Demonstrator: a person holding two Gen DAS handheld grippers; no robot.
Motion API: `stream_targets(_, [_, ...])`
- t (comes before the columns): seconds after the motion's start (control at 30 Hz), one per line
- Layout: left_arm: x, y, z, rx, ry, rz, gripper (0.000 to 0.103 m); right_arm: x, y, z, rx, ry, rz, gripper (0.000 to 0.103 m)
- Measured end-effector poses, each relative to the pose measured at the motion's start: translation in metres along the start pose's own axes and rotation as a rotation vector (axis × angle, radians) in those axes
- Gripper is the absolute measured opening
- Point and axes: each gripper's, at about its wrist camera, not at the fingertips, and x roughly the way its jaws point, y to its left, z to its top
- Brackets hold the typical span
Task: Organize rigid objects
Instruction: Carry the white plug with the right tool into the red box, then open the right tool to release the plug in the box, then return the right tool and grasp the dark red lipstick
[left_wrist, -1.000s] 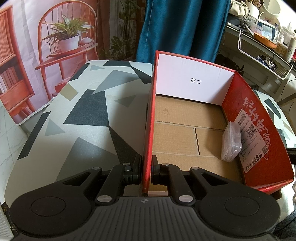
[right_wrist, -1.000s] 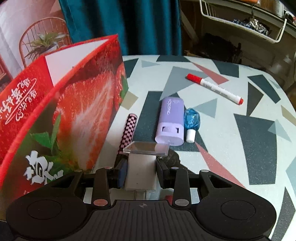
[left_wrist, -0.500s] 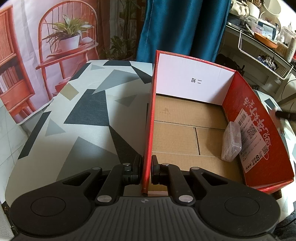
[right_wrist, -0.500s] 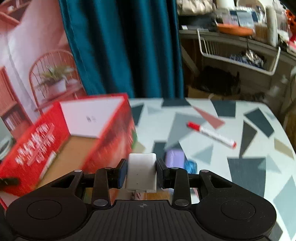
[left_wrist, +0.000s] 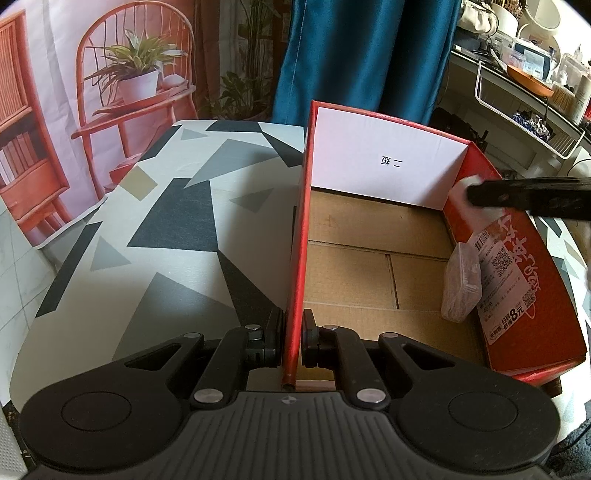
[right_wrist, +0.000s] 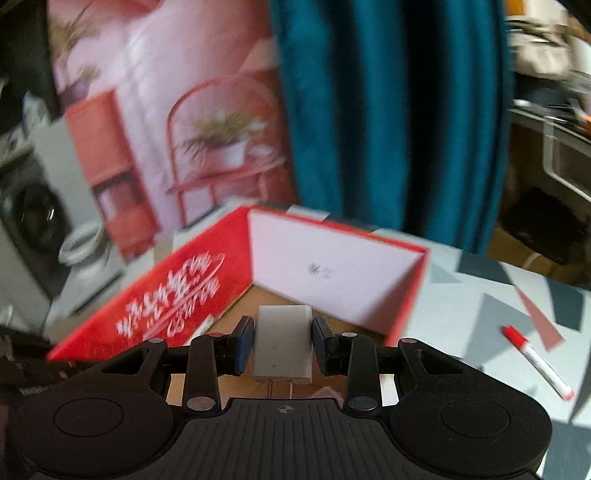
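Note:
My left gripper (left_wrist: 293, 334) is shut on the left wall of the red cardboard box (left_wrist: 297, 236), which stands on the patterned table. A clear plastic case (left_wrist: 461, 282) leans against the box's right inner wall. My right gripper (right_wrist: 282, 345) is shut on a white plug adapter (right_wrist: 282, 341) and holds it above the red cardboard box (right_wrist: 177, 295). In the left wrist view the right gripper's finger (left_wrist: 528, 194) and the white adapter (left_wrist: 463, 194) reach over the box's right wall.
A red and white marker (right_wrist: 537, 360) lies on the patterned table (right_wrist: 491, 310) to the right of the box. A teal curtain (left_wrist: 369, 55) hangs behind the table. A wire shelf (left_wrist: 532, 107) with clutter stands at the far right.
My right gripper lifted the white adapter off the table and swung left, over the box. My left gripper kept its hold on the box wall.

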Motion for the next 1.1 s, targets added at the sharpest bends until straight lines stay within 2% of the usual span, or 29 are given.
stream_targets(0.27, [0.000,0.001,0.000,-0.002,-0.001,-0.005,0.011,0.027,0.004,0.003,-0.024,0.077,-0.018,0.032])
stream_targets(0.53, [0.001,0.001,0.000,-0.001,-0.002,-0.006,0.011,0.022,-0.005,0.001,0.009,0.045,-0.042,0.032])
stream_targets(0.73, [0.001,0.001,0.000,-0.002,-0.002,-0.007,0.011,-0.007,-0.017,-0.005,0.068,-0.022,-0.064,0.032])
stream_targets(0.9, [0.001,0.001,0.000,-0.003,-0.002,-0.008,0.011,-0.040,-0.031,-0.015,0.096,-0.085,-0.120,0.032])
stream_targets(1.1, [0.001,0.001,0.000,-0.003,-0.002,-0.009,0.011,-0.073,-0.054,-0.041,0.176,-0.100,-0.184,0.032])
